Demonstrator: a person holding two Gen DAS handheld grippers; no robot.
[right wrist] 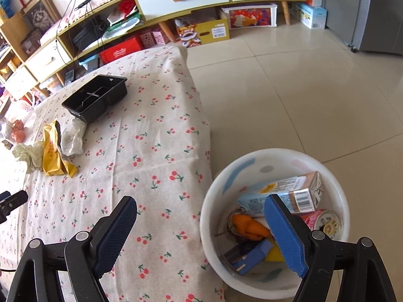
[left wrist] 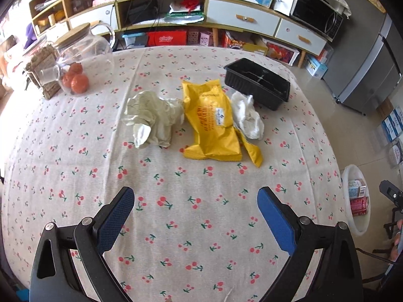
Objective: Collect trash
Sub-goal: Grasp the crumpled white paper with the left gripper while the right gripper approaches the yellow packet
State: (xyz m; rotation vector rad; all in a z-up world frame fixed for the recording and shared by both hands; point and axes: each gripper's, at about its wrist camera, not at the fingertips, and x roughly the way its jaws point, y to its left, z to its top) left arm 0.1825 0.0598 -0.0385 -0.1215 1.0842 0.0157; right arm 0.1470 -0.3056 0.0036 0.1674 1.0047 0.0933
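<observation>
On the cherry-print tablecloth lie a crumpled pale-green paper, a yellow snack wrapper, a crumpled white tissue and a black plastic tray. My left gripper is open and empty, above the cloth short of the trash. My right gripper is open and empty, over the table's right edge and the white bin on the floor. The bin holds a drink carton, a can, an orange piece and a blue box. The same trash shows in the right wrist view: wrapper, tissue, tray.
A glass jar with oranges and a woven holder stand at the table's far left. A TV cabinet with boxes under it runs along the wall. A grey fridge stands to the right. The bin also shows in the left wrist view.
</observation>
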